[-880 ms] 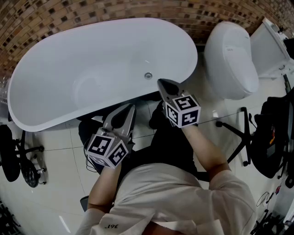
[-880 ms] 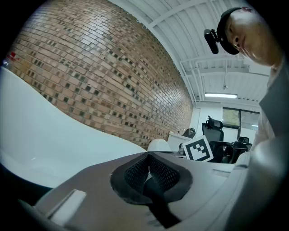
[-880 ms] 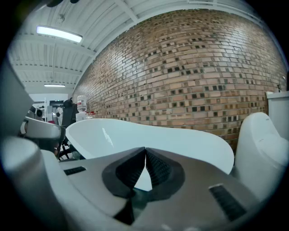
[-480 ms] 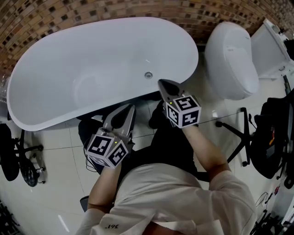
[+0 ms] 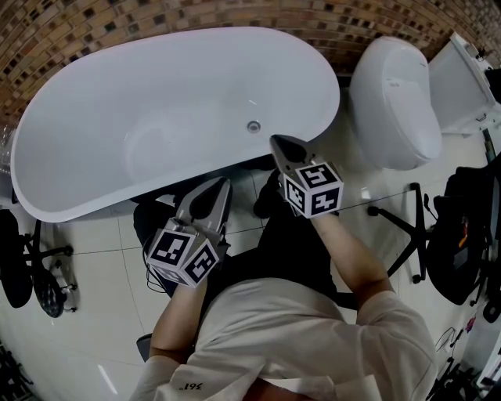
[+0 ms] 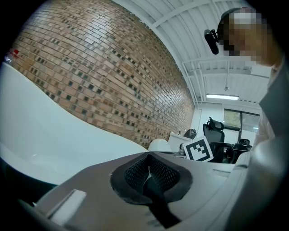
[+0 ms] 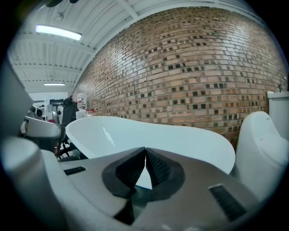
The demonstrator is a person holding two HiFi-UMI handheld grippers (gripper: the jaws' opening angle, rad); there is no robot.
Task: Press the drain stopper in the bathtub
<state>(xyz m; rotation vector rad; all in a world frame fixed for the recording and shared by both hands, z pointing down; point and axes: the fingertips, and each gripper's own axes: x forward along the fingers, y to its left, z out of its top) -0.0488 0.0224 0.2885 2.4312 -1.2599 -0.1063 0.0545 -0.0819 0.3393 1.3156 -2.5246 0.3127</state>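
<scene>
Your right gripper point(image 5: 283, 149), jaws together and empty, is nearer: drain stopper point(image 5: 253, 126) lies ahead-left, over the bathtub point(image 5: 117, 110) near rim. Left gripper point(image 5: 208, 199) is closed too.

I count one white bathtub point(image 5: 156, 94), and in its floor one round drain stopper point(image 5: 253, 126). Beside the tub stands one toilet point(image 5: 395, 102), and behind both runs one brick wall point(image 5: 352, 19). I hold two grippers, my left gripper point(image 5: 221, 184) and my right gripper point(image 5: 275, 141). Each has two jaws, four in all. There are two marker cubes: the left cube point(image 5: 184, 254) and the right cube point(image 5: 313, 188). My right gripper view shows two lit ceiling lights, the nearer light point(image 7: 58, 32) and the farther light point(image 7: 54, 84).
</scene>
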